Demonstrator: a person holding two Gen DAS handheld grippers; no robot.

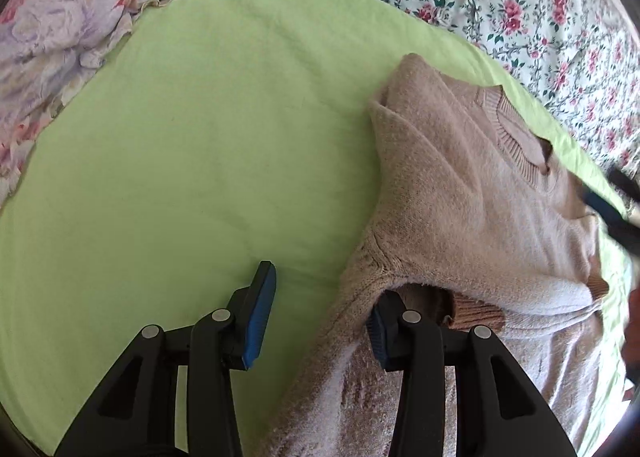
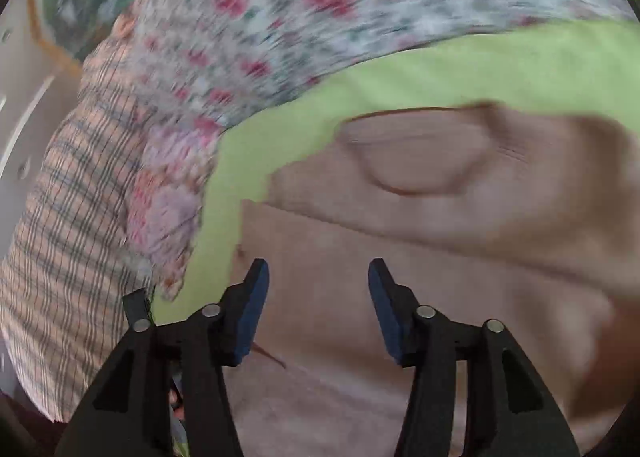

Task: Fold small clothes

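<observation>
Straddling sweater (image 1: pixel 460 185) edge, left gripper (image 1: pixel 320 309) fingers (image 1: pixel 260 313) parted.

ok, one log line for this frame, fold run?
sweater: on green sheet | left gripper: open, straddling sleeve edge | right gripper: open, over sweater

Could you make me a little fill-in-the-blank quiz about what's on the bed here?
1. The beige sweater lies on a plain cloth coloured ____.
2. The bedsheet beyond that cloth is printed with ____.
3. The right gripper has its jaws ____, nothing between them.
4. The left gripper has one finger tucked under the sweater's ____.

Missing words: green; flowers; open; sleeve
</observation>
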